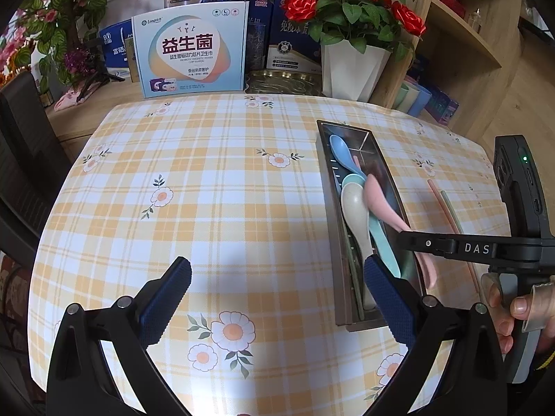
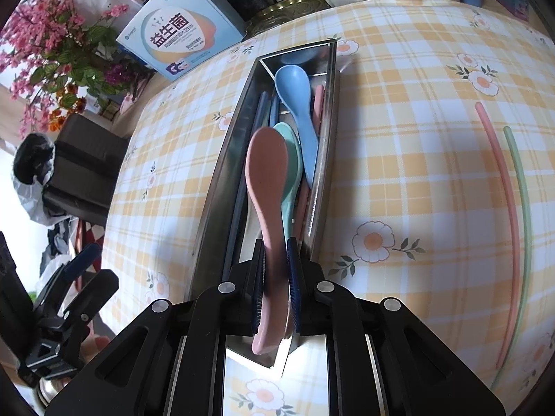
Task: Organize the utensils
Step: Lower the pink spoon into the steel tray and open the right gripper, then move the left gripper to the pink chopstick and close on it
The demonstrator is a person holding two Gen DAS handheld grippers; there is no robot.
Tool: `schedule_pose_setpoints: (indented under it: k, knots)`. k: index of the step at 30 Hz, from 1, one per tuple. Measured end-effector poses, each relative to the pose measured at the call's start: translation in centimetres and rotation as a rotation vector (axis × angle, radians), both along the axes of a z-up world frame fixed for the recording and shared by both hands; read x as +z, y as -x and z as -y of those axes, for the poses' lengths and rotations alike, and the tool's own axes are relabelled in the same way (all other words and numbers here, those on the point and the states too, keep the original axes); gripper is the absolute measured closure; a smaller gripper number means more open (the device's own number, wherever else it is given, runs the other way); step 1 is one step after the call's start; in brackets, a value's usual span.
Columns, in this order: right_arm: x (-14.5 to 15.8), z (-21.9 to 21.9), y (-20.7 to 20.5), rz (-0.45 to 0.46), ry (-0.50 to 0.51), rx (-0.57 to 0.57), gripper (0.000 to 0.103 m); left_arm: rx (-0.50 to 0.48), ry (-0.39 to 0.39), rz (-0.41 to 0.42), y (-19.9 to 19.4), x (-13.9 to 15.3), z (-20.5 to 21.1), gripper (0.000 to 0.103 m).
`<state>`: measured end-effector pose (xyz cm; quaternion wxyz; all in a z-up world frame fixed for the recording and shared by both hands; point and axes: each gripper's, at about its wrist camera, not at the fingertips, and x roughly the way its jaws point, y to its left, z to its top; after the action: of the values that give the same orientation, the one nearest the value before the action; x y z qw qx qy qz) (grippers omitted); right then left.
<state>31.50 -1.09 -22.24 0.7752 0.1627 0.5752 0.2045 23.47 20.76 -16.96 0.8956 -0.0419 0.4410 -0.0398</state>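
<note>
A long steel utensil tray [image 1: 324,159] [image 2: 222,173] lies on the checked tablecloth. In it are a blue spoon [image 1: 340,150] [image 2: 295,93], a teal spoon [image 1: 381,239] [image 2: 293,159], a cream spoon [image 1: 355,215] and chopsticks. My right gripper [image 2: 275,287] [image 1: 406,241] is shut on the handle of a pink spoon [image 2: 265,173] [image 1: 380,201], holding it over the tray with the bowl pointing away. My left gripper [image 1: 277,287] is open and empty, just left of the tray's near end. A pink chopstick [image 2: 499,187] [image 1: 440,197] and a green chopstick [image 2: 520,201] [image 1: 451,211] lie on the cloth right of the tray.
A white printed box [image 1: 192,52], dark boxes and a white pot of red roses [image 1: 353,69] stand at the table's far edge. A wooden shelf [image 1: 468,45] with pastel cups stands at the right. A dark chair [image 2: 86,170] is at the left.
</note>
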Motion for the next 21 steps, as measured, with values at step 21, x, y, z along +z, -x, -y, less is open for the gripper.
schedule_pose_setpoints:
  k: [21]
  knots:
    - [3.1,8.4,1.0,0.219,-0.029,-0.110,0.076,-0.056,0.010,-0.017,-1.0,0.9,5.1,0.006]
